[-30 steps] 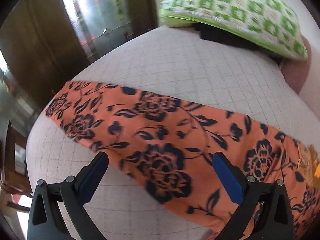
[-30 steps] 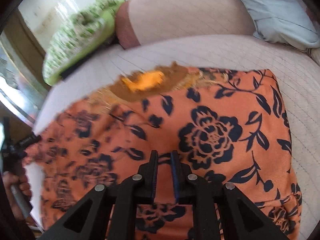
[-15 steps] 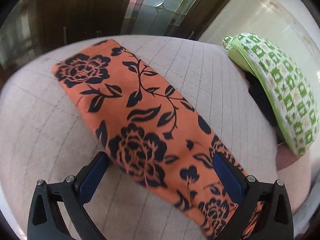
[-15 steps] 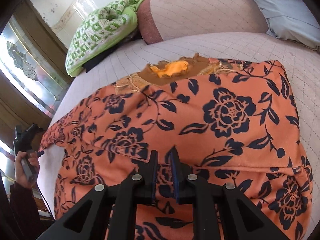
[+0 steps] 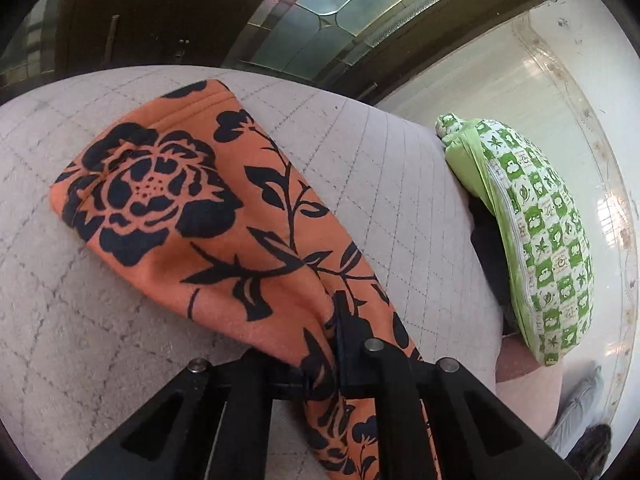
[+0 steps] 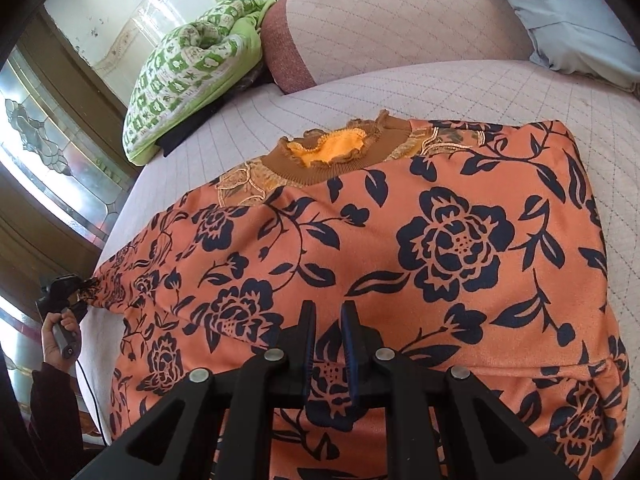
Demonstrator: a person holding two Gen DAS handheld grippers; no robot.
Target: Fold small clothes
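1. The orange top (image 6: 400,248), printed with dark blue roses and leafy stems, lies spread on the quilted bed (image 6: 500,92); its brown ribbed collar (image 6: 340,156) points toward the head of the bed.
2. One sleeve (image 5: 180,208) stretches out from the body of the top across the quilted bed, its hemmed cuff at the far end.
3. The left gripper (image 5: 332,344) has its jaws pinched tight on that sleeve, and the cloth bunches into folds where the fingers bite. In the right wrist view the same gripper (image 6: 86,286) shows at the far edge of the top, gripped by a hand (image 6: 60,340) in a dark sleeve.
4. The right gripper (image 6: 328,344) hovers over the lower front of the top with only a narrow gap between its blue-padded fingers (image 6: 308,340); whether they pinch a fold of cloth cannot be told.
5. A green-and-white patterned cushion (image 6: 188,76) rests beyond the top's collar, beside a pink bolster (image 6: 380,28); a pale blue pillow (image 6: 568,12) lies on the bolster's other side.
6. No brand, label or readable writing shows on the top or the cushion.
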